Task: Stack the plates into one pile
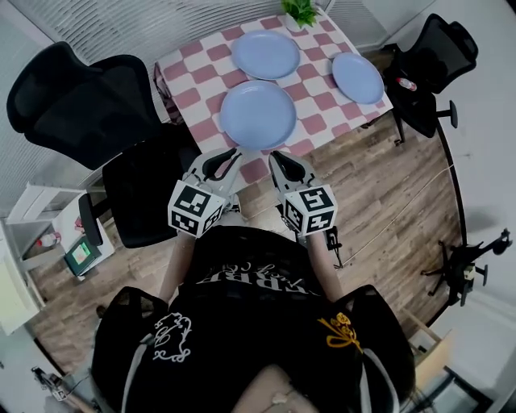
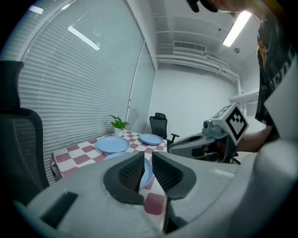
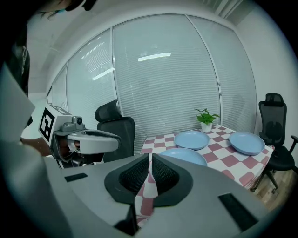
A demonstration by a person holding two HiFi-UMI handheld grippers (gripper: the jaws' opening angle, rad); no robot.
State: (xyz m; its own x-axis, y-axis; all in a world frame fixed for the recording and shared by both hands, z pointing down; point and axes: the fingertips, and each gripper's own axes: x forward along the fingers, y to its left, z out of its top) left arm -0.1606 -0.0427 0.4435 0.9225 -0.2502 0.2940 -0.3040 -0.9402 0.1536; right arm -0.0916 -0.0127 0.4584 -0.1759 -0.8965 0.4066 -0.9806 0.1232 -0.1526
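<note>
In the head view, a near plate (image 1: 258, 114), a far plate (image 1: 265, 53) and a third plate (image 1: 357, 77) lie apart on the table (image 1: 190, 77) ahead of your grippers; they look stiff, slick and breakable, so pinch a rim. The left gripper view shows your left gripper (image 2: 148, 163) closed and empty, and the right gripper view shows your right gripper (image 3: 150, 169) the same

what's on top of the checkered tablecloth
Three blue plates lie apart on the tablecloth, none stacked: a near plate, a far plate and a right plate. A potted plant stands at the far edge. The cloth covers the tabletop itself.
</note>
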